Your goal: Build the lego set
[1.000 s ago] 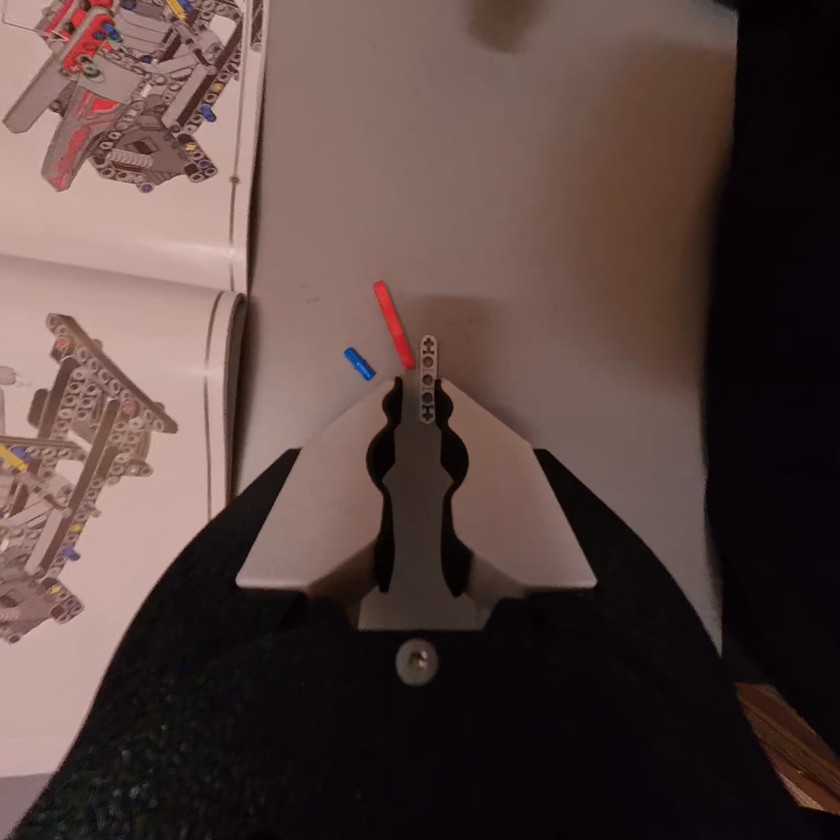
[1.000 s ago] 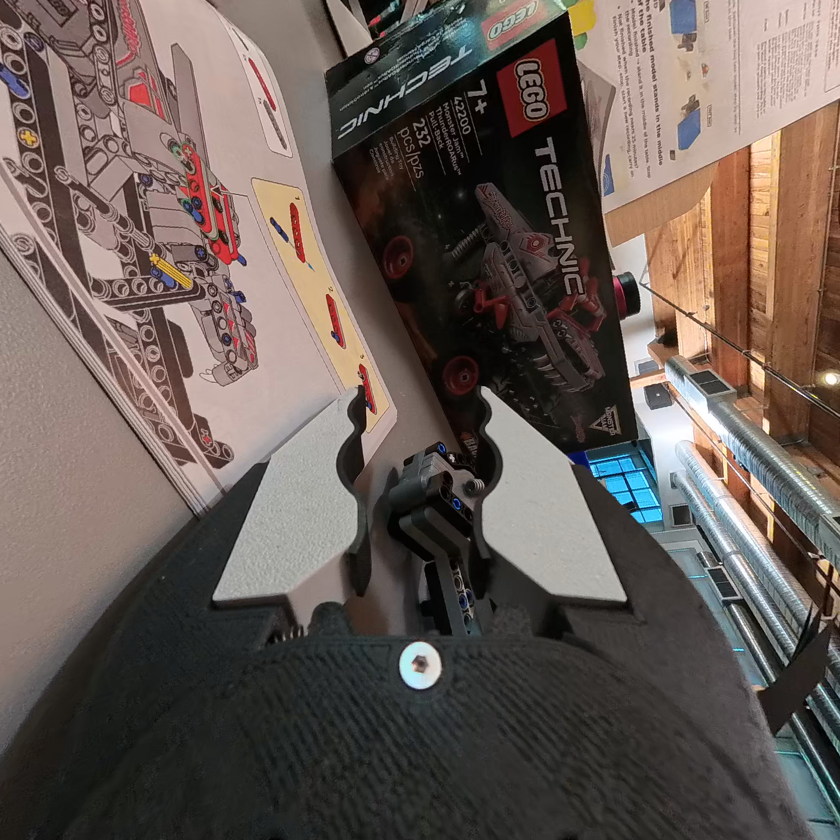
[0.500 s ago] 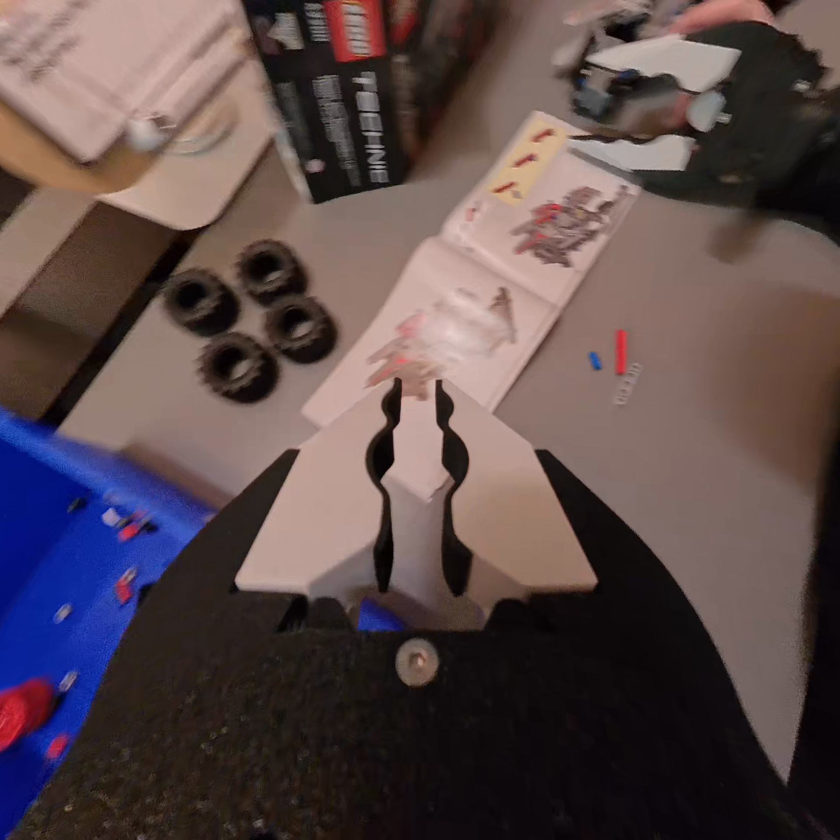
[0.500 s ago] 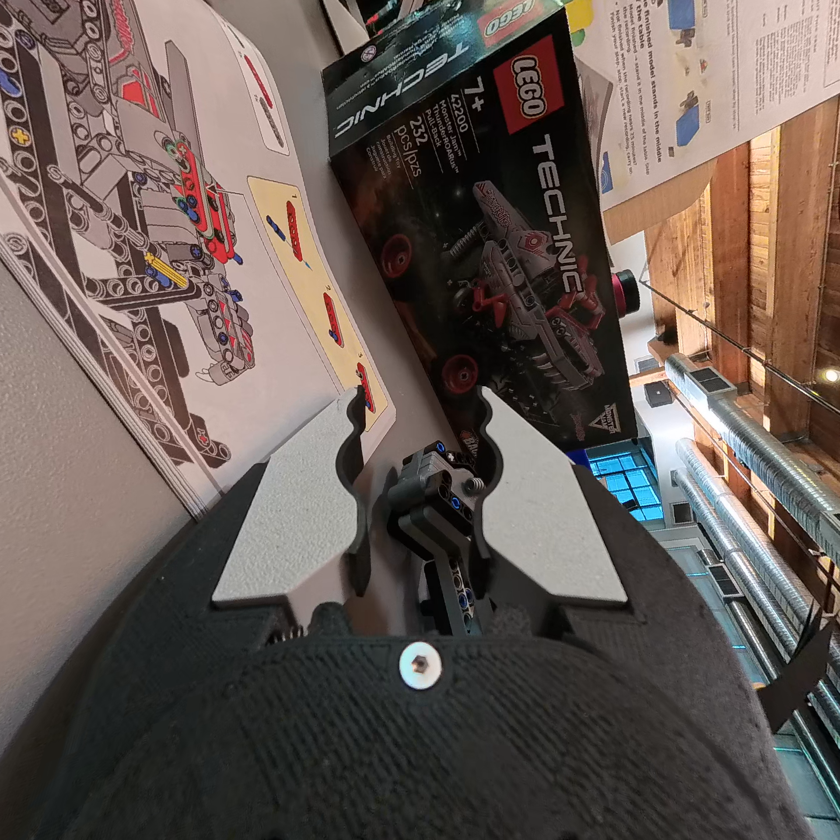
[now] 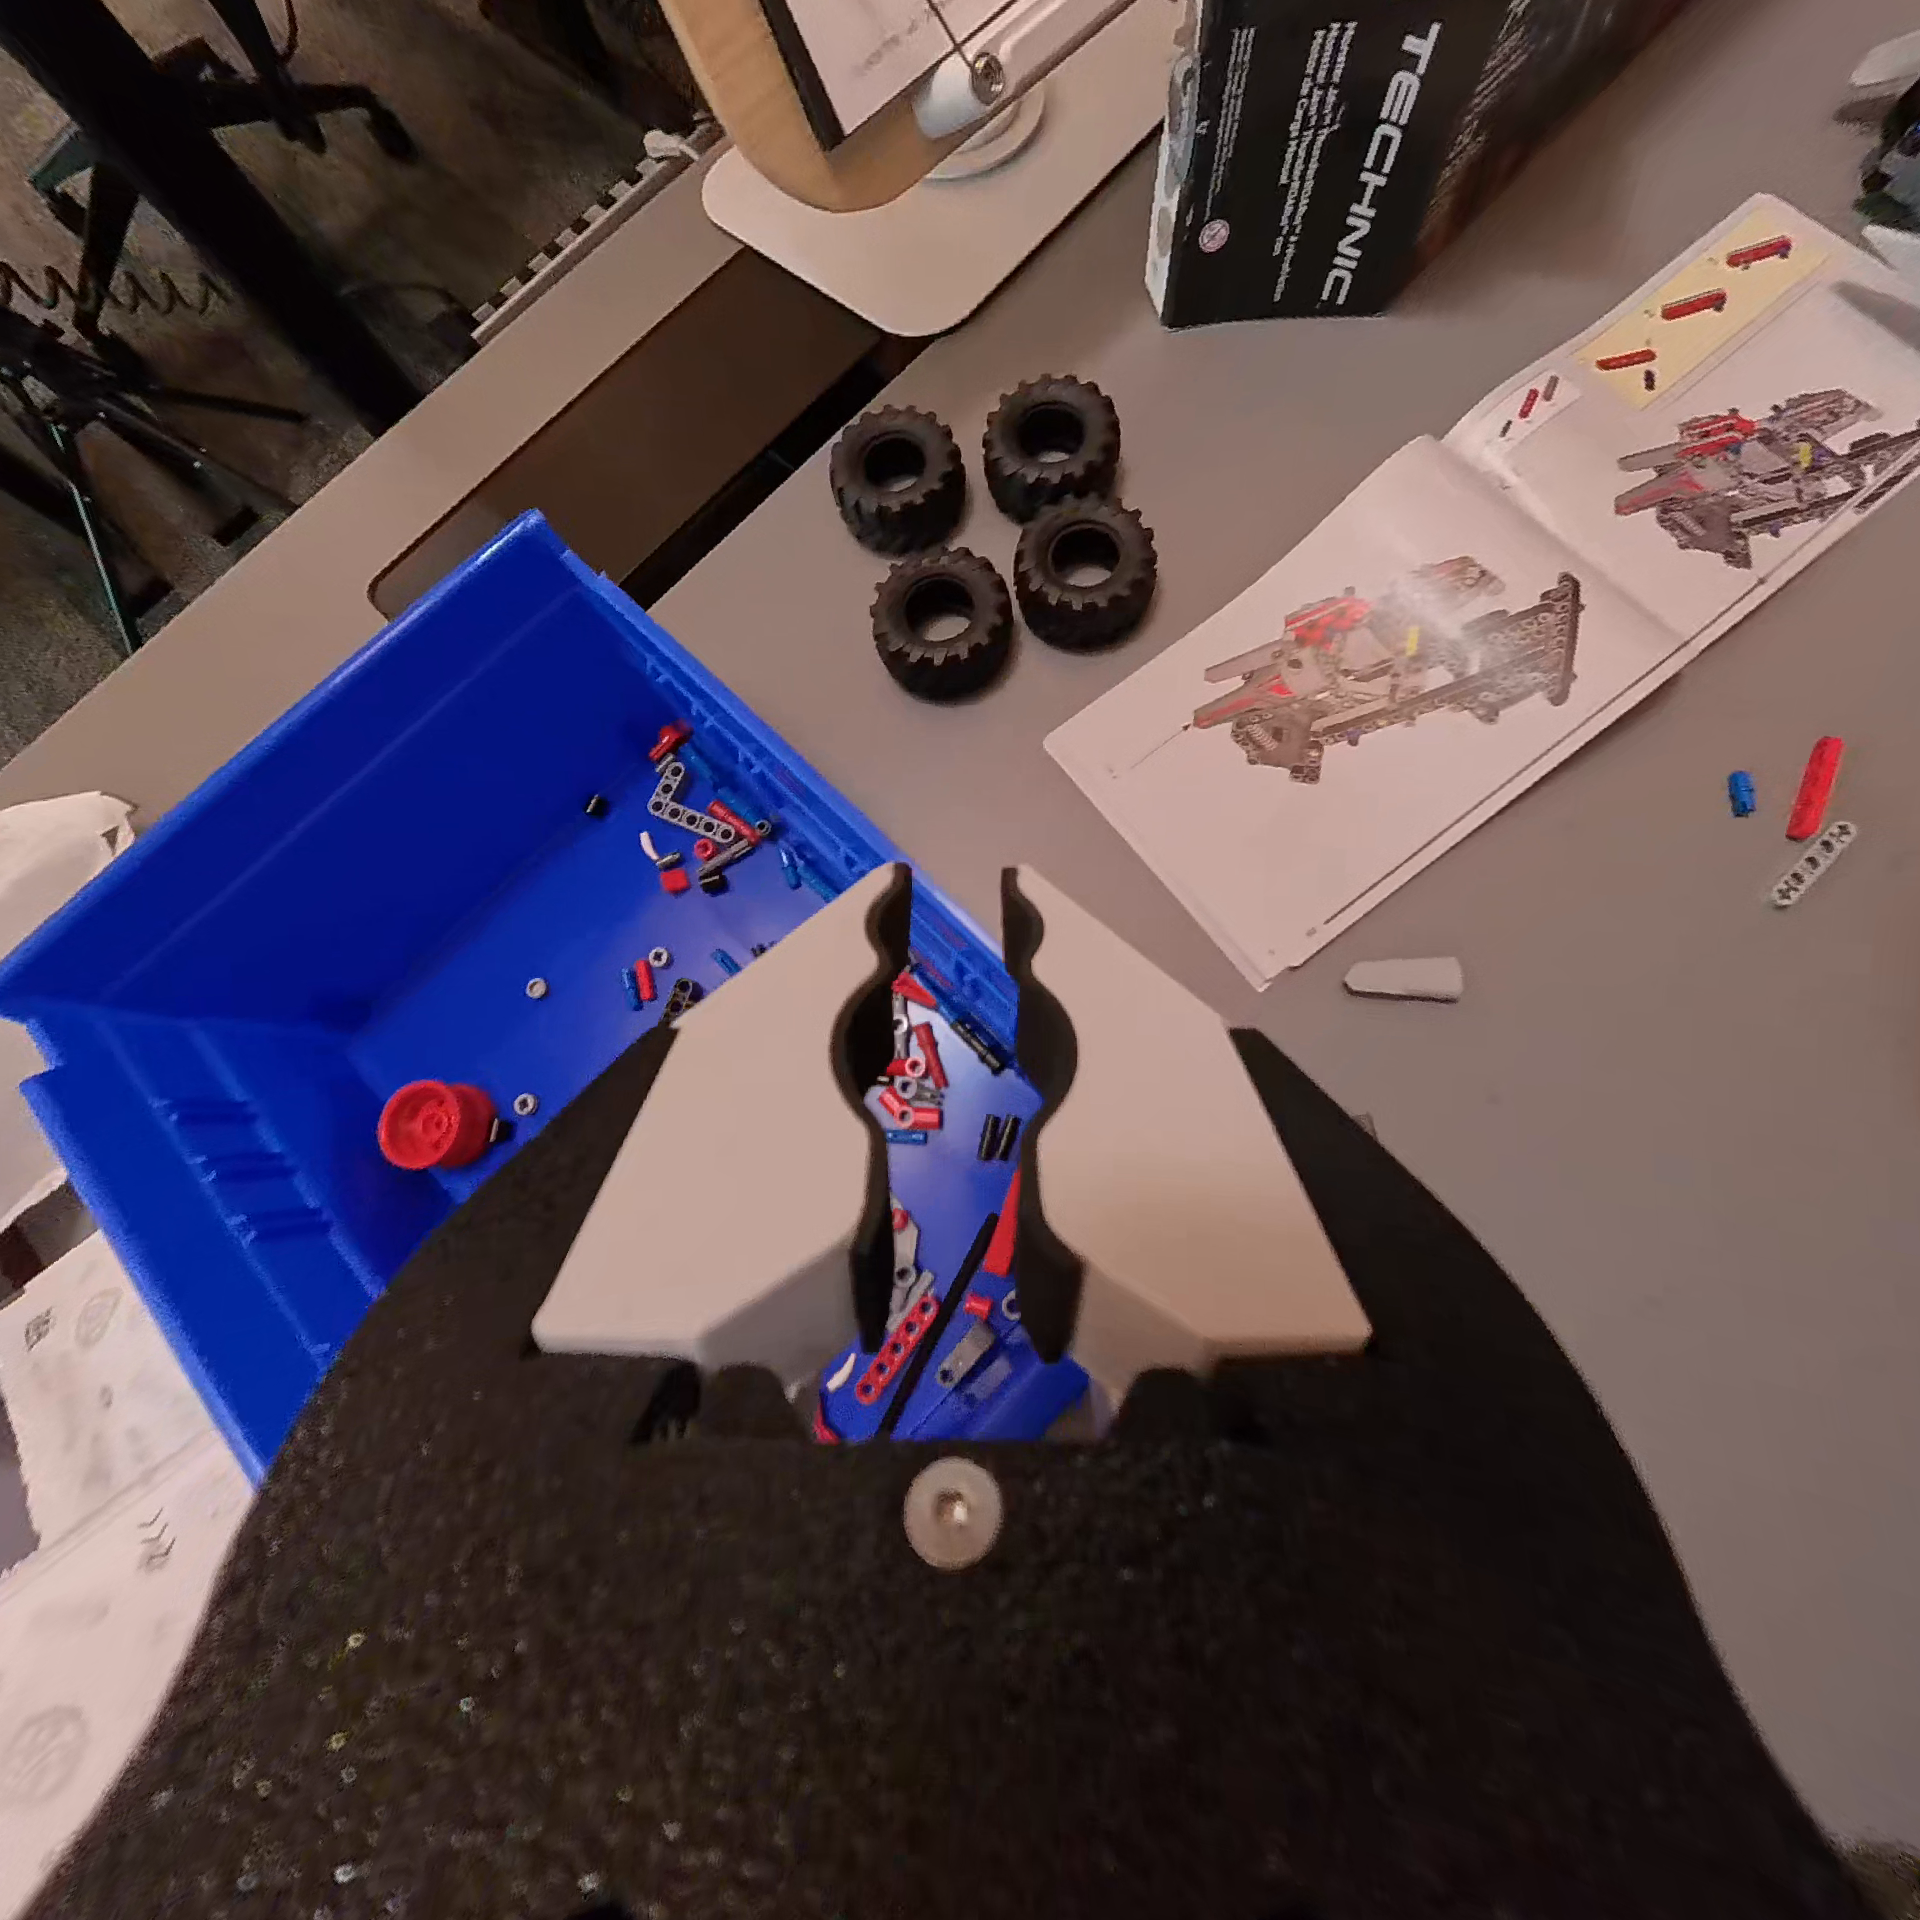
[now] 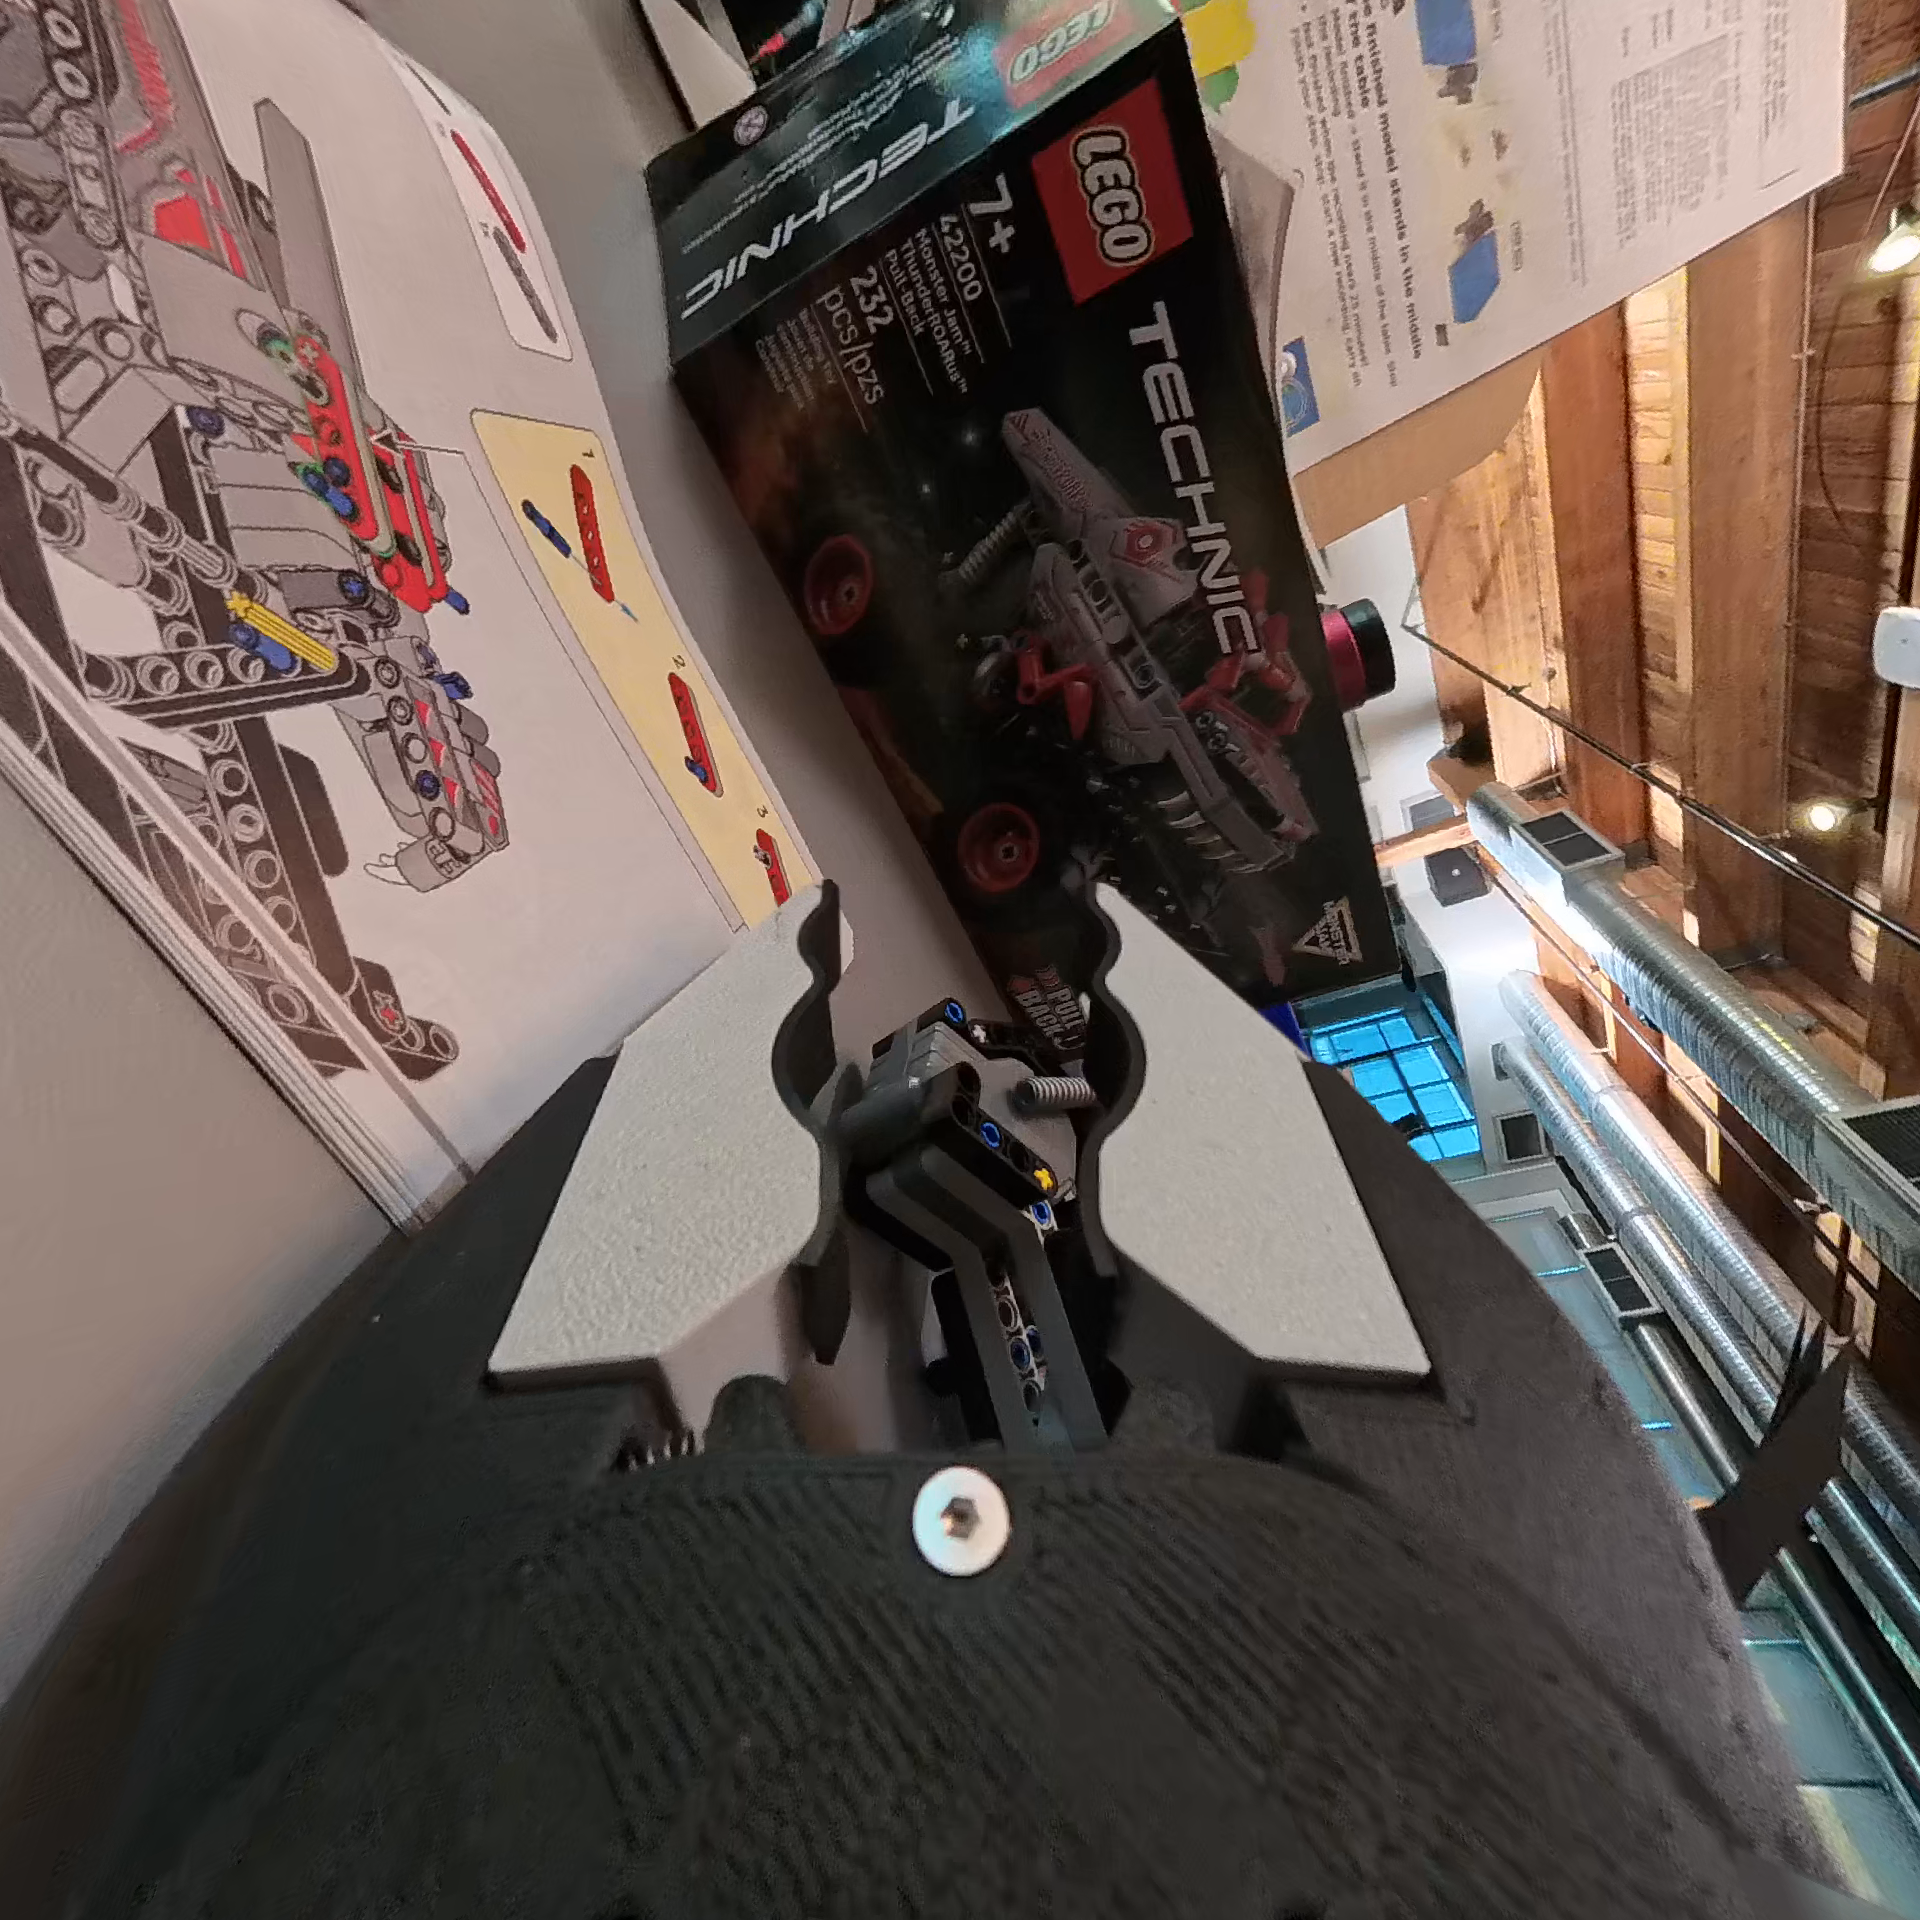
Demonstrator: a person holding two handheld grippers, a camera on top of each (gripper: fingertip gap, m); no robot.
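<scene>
My left gripper (image 5: 957,885) hangs over the near corner of a blue bin (image 5: 312,727). Its jaws are slightly apart with nothing between them. Several small red, grey and black Lego pieces (image 5: 707,821) and a red wheel hub (image 5: 431,1122) lie in the bin. A red beam (image 5: 1813,784), a blue pin (image 5: 1740,792) and a light grey beam (image 5: 1813,864) lie on the table at the right. My right gripper (image 6: 966,914) is shut on a dark grey Lego assembly (image 6: 935,1132) with blue pins and a small spring, held above the table.
Several black tyres (image 5: 1081,566) sit beyond the bin. The open instruction booklet (image 5: 1195,790) lies to the right and also shows in the right wrist view (image 6: 312,727). The black set box (image 5: 1299,156) stands at the back (image 6: 987,520). A small grey piece (image 5: 1403,979) lies near the booklet. Some 45 cm of space lies between my two pairs of fingers. My right gripper is the nearer one to the red beam (image 5: 1813,784): about 20 cm, against 30 cm. About 25 cm separates my left fingertips from the red wheel hub (image 5: 431,1122).
My left gripper swung away from the red beam, blue pin and grey beam and now hangs over the blue bin. My right gripper has barely moved, still holding the assembly.
</scene>
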